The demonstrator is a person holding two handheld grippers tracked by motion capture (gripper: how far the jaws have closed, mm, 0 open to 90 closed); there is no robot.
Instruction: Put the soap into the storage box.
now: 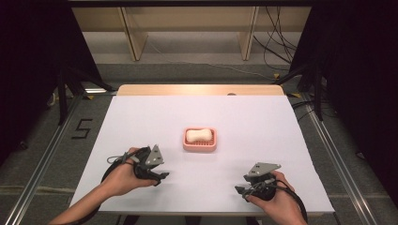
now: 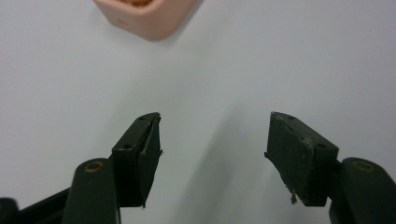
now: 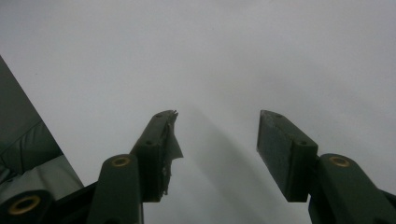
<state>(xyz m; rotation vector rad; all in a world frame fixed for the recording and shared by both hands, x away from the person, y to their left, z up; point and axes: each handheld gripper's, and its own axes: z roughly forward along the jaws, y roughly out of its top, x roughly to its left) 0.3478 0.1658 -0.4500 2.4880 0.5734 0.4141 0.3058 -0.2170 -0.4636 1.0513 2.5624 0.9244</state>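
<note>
White sheeting [image 1: 263, 140] is covering the table, with a bare wooden strip [image 1: 197, 89] showing along the far edge and dark curtains hanging on both sides. Near the middle a pink soap dish [image 1: 200, 139] is sitting with a pale bar of soap [image 1: 197, 135] lying inside it. Left gripper [image 2: 215, 135] is hovering near the dish on the person's side, jaws standing apart and holding nothing; a corner of the dish is showing at the top of its view. Right gripper [image 3: 217, 135] is resting well apart from the dish, jaws likewise spread and empty. Risk, as a judgement: the soap looks smooth and rounded, so a pinch could be squeezing it out sideways, and the light dish could be sliding on the sheet if nudged.
</note>
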